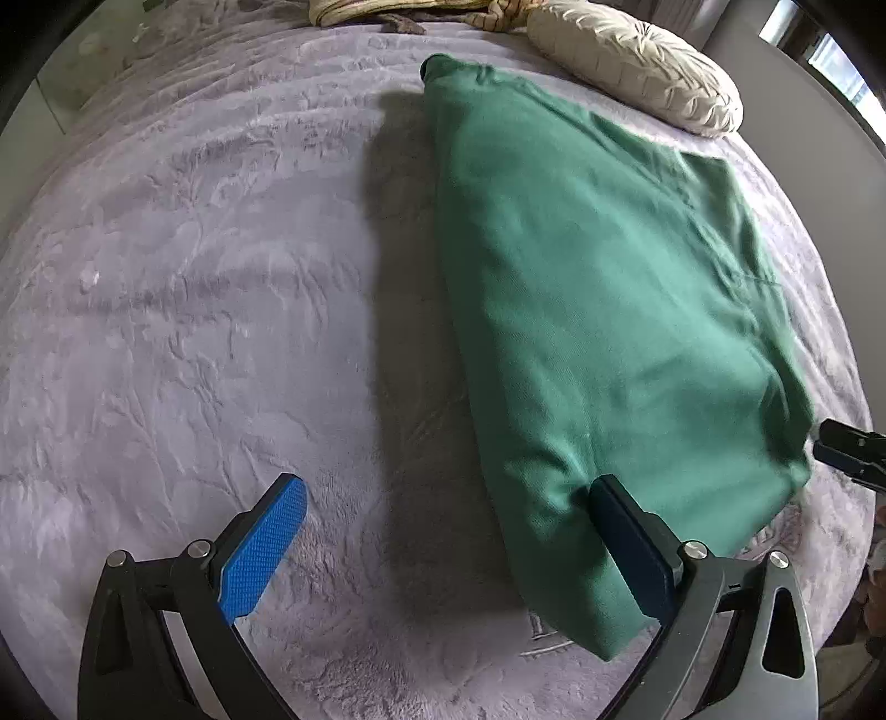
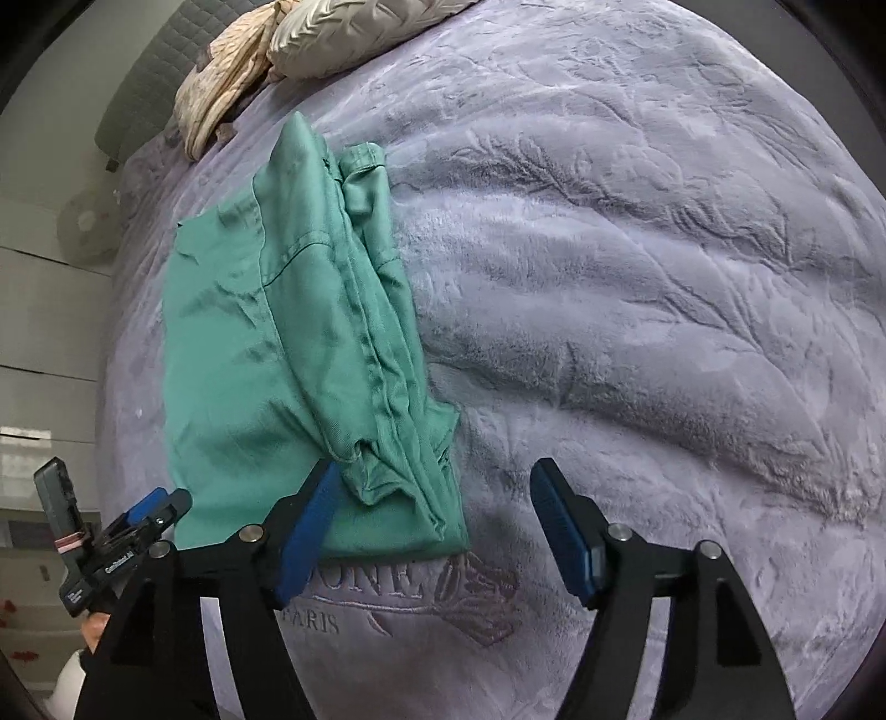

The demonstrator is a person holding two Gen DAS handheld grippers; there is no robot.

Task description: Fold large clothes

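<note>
A green garment (image 1: 598,310) lies folded in a long slab on the lilac plush blanket (image 1: 194,310). My left gripper (image 1: 448,493) is open; its right finger rests against the garment's near left edge, its left finger is over bare blanket. In the right wrist view the garment (image 2: 288,343) lies left of centre, with bunched seams along its right side. My right gripper (image 2: 437,498) is open and holds nothing, its left finger over the garment's near edge. The left gripper (image 2: 149,509) shows at the lower left of that view. The right gripper's tip (image 1: 847,448) shows at the right edge of the left wrist view.
A cream pleated pillow (image 1: 637,61) lies at the head of the bed beyond the garment; it also shows in the right wrist view (image 2: 354,27) beside a crumpled beige cloth (image 2: 221,94). Embroidered lettering (image 2: 387,587) marks the blanket's near edge. A grey wall (image 2: 50,332) stands left.
</note>
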